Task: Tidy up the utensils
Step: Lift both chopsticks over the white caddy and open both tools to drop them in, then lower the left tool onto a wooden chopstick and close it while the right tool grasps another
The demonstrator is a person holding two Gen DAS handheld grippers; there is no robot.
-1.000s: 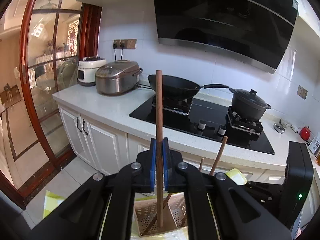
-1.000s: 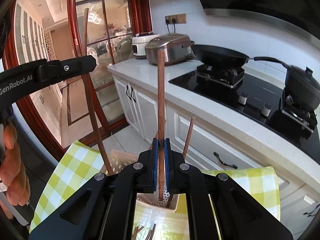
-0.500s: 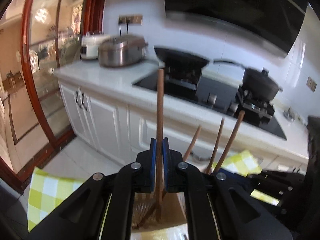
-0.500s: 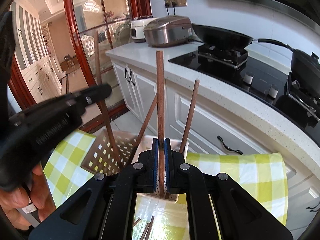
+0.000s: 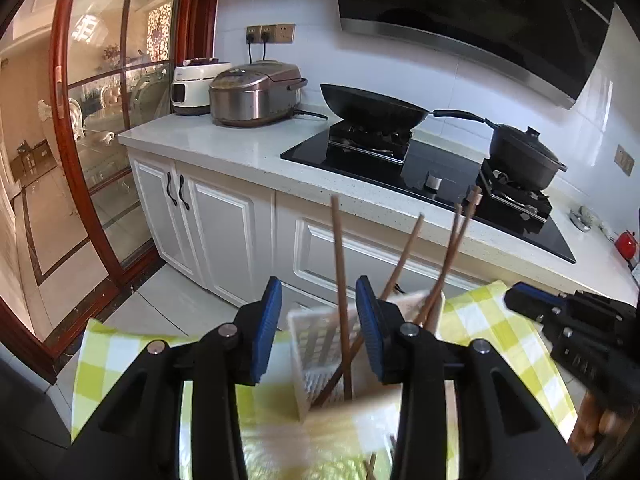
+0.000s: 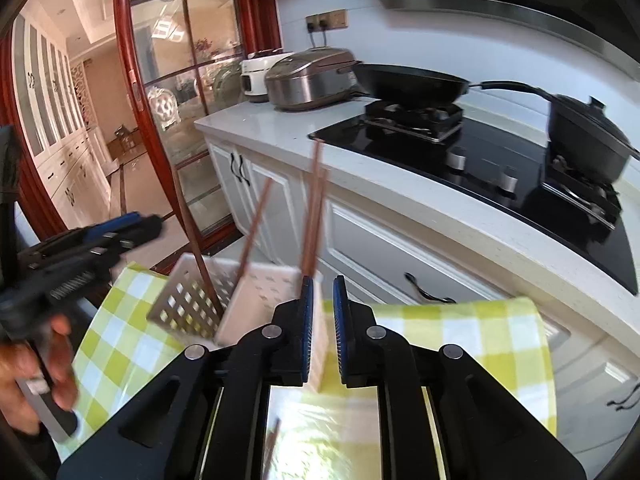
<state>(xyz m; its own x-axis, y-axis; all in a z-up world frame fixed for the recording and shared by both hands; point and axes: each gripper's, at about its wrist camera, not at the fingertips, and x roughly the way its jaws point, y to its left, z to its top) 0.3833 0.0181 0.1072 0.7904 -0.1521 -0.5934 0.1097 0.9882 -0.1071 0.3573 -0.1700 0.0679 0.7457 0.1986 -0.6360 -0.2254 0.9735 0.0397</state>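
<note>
slender brown wooden chopsticks stand in a white perforated holder that rests on a table covered by a yellow-and-white checked cloth, in front of white kitchen cabinets. the left gripper has its blue-padded jaws opening, moderately wide; one chopstick rises in the gap between them, nearer the right pad, with no pad seen pressing on it. the right gripper has its jaws opening, a narrow gap; nothing lies between the pads, and a blurred pair of chopsticks stands just beyond its left pad, inside the holder. the chopstick at the left gripper stands nearly upright, long axis vertical, lower end in the holder, top leaning slightly left. the other chopsticks in the left wrist view lean up and to the right. in the right wrist view a single chopstick leans to the right and another leans left, beside the latticed wall. one more chopstick lies on the cloth below the right gripper
</note>
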